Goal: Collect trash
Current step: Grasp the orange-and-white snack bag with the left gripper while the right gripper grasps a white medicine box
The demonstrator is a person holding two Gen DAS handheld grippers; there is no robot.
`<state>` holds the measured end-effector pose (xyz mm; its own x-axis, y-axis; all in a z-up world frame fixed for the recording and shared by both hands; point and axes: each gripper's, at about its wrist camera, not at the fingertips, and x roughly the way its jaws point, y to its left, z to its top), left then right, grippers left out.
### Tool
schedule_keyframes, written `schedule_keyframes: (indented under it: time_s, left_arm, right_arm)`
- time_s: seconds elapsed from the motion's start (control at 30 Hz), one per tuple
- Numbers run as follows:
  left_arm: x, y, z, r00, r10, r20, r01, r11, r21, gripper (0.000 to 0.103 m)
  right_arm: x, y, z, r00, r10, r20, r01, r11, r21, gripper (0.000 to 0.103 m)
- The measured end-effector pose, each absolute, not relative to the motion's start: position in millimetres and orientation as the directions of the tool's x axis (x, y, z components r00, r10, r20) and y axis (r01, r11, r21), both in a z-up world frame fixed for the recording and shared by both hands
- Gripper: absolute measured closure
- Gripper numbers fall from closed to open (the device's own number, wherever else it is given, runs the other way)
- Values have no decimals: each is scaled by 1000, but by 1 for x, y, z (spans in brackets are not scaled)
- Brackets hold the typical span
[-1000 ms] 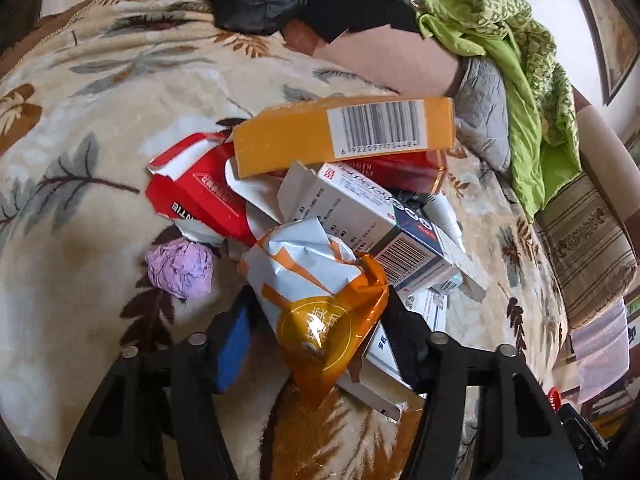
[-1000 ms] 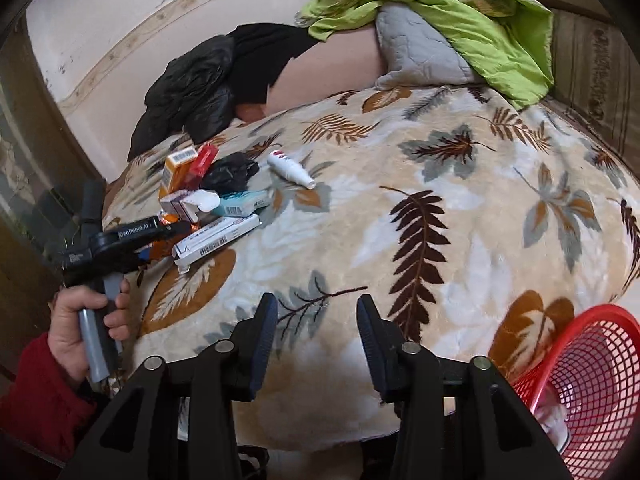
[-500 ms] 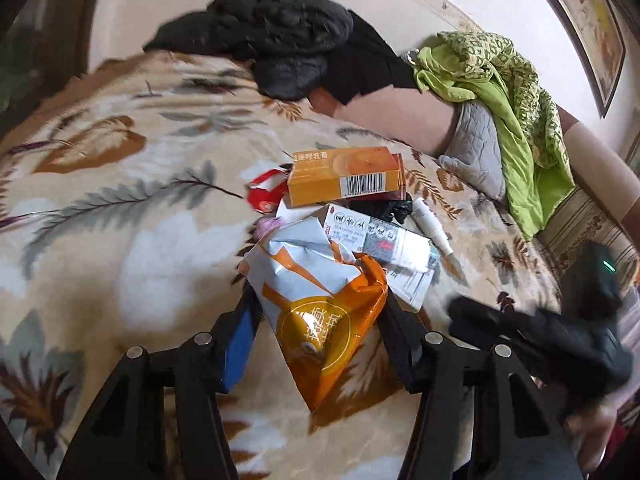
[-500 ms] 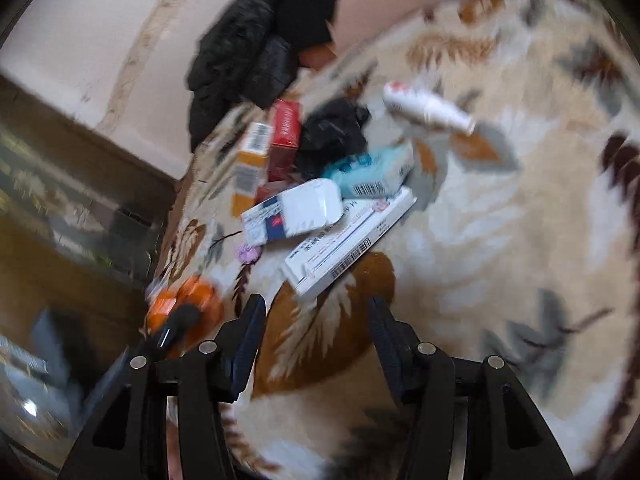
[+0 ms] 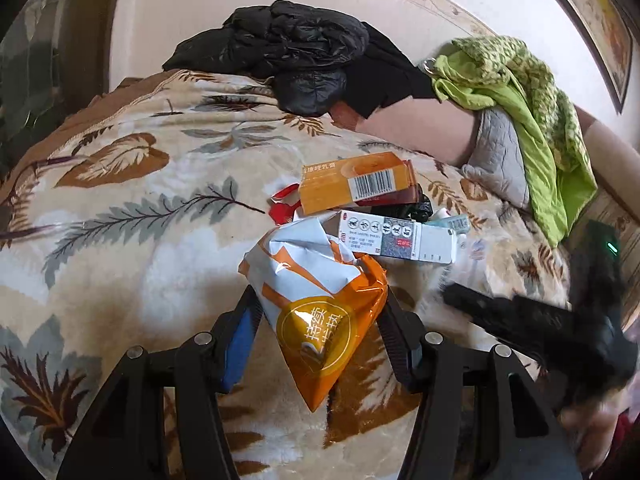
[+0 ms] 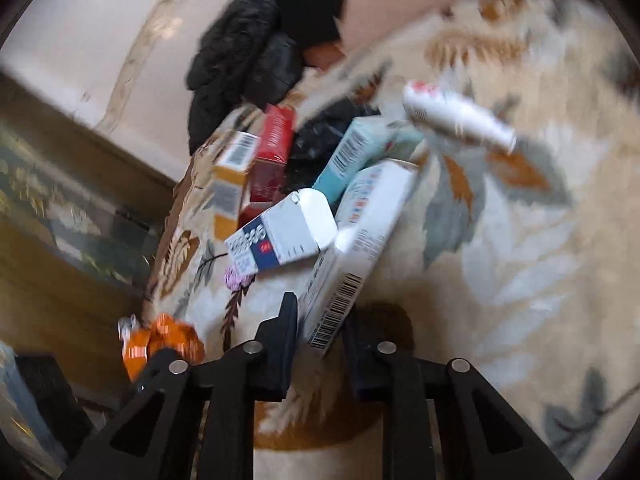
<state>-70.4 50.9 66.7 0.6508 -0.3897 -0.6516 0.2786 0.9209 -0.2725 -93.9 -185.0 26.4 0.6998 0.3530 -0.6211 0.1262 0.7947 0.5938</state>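
trash lies in a loose pile on a leaf-patterned blanket (image 5: 132,240), toward the far middle of the bed. the left gripper (image 5: 320,320) has its two fingers pressed against the sides of a crumpled orange and white snack bag (image 5: 316,300), which it grips above the blanket, nearer than the pile. just beyond the bag lies a white medicine box (image 5: 396,238) with dark print, and beyond that an orange carton (image 5: 356,182) with a barcode, resting on a dark red box (image 5: 394,196). a scrap of red packaging (image 5: 282,204) shows at the left of the pile.

in the right wrist view, which is blurred, the right gripper (image 6: 320,332) has the near barcode end of a long white box (image 6: 360,240) between its fingers; whether the pads press on it cannot be told. left of that box lies a white and blue box (image 6: 280,236) with an open flap, and a teal box (image 6: 356,148) lies just beyond. a white bottle (image 6: 456,116) rests on the blanket to the far right of the pile. a small purple wad (image 6: 234,278) sits at the near left edge of the pile.

at the far edge of the bed lie a heap of black clothing (image 5: 296,56) and, to its right, a green cloth (image 5: 536,120) over a grey quilted cushion (image 5: 496,160).
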Motion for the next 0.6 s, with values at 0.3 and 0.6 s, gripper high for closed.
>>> schedule_keyframes:
  time_s: [0.3,0.6]
  left_arm:
    - [-105,40,78,677,-396,-620,305,918,-254,46]
    - [-159,20,87,693,-435,-575,416,893,-174,46]
  right_arm:
    - [-146,-183,56,750,244,-615,76,892,446,89]
    - [-213,-183,72,796,127,-591,99,937,336,89]
